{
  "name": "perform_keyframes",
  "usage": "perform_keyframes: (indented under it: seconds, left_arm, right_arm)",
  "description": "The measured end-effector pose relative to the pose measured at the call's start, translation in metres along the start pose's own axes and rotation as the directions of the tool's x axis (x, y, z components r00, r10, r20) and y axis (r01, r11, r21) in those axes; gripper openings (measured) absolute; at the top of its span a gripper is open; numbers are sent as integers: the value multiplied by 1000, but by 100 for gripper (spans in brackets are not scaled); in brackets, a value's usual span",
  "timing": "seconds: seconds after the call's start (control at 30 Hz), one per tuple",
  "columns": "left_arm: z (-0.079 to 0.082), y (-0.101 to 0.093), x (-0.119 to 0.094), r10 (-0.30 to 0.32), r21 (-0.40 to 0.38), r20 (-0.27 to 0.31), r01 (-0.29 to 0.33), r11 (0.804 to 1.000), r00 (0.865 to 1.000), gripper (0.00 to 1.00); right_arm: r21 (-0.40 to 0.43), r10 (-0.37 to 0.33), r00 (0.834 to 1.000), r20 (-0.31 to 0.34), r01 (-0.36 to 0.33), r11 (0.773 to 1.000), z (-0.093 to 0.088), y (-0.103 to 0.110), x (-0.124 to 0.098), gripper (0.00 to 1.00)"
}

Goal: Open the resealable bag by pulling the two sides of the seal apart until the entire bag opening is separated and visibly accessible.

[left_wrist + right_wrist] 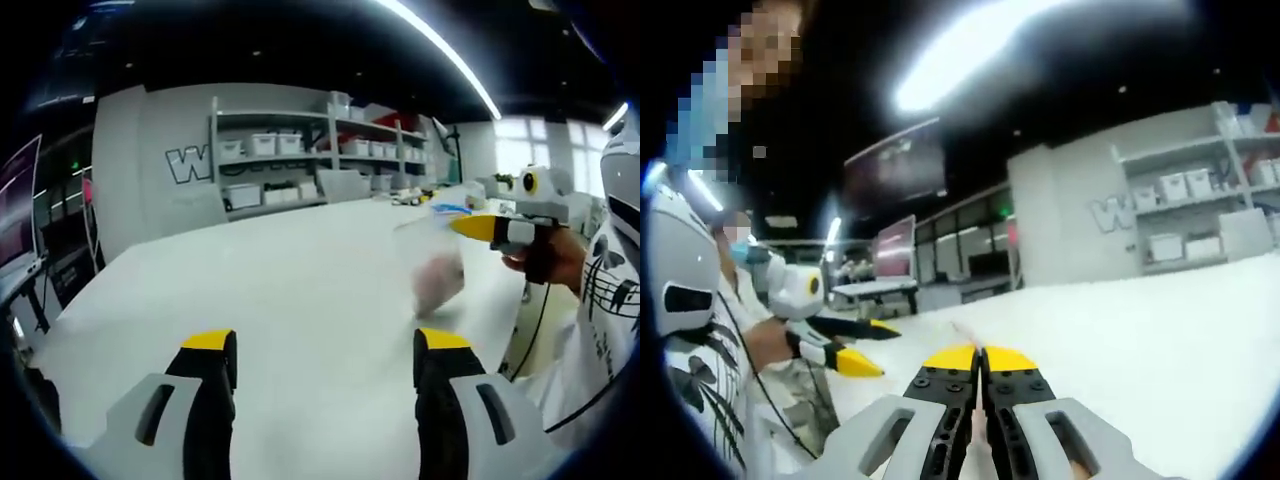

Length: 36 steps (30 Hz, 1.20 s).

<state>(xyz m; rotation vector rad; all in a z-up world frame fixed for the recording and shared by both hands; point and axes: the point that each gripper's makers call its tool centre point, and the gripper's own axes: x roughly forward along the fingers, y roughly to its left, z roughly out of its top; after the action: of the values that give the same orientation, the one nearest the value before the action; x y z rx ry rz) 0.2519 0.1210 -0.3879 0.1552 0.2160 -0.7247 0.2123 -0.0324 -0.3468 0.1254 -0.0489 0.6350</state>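
A clear resealable bag (437,272) with something pinkish inside hangs blurred above the white table (300,270), at the right of the left gripper view. My right gripper (470,227) comes in from the right there, shut on the bag's top edge. My left gripper (327,345) stands open with nothing between its fingers, well short of the bag. In the right gripper view my right gripper (980,358) has its yellow tips pressed together, with a thin sliver of the bag (961,331) poking out past them. The left gripper (868,347) shows open at the left.
A person in a white patterned shirt (610,300) stands at the table's right side and holds both grippers. Shelves with white bins (300,160) line the far wall. Monitors and desks (895,270) stand beyond the table's far end.
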Motion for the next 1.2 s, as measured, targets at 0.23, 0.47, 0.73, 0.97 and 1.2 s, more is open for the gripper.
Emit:
perform_keyframes:
  seconds: [0.23,0.47,0.73,0.97,1.2]
  left_arm:
    - [-2,4,-8,11,1,9,-11,1000,1000,69]
    - [-10,15,-24,48,2,-1,-48,999,999,67]
    - [-15,24,-34,77,-10,-5,-77,997,997,67]
    - [-18,27,-35,81,-17,-6,-81,997,997,67]
    - [-17,26,-34,75,-16,0,-75,997,997,67]
  right_arm:
    - [-96,116,988,-105,-126,987,-21,33,9,0]
    - [-186,219,946,-239,-265,946,-51,67,19,0]
    - [-261,272,904,-331,-365,894,-74,89,29,0]
    - [-269,281,893,-352,-384,883,-80,92,28,6]
    - [-333,265,896,-355,-386,860,-78,92,33,9]
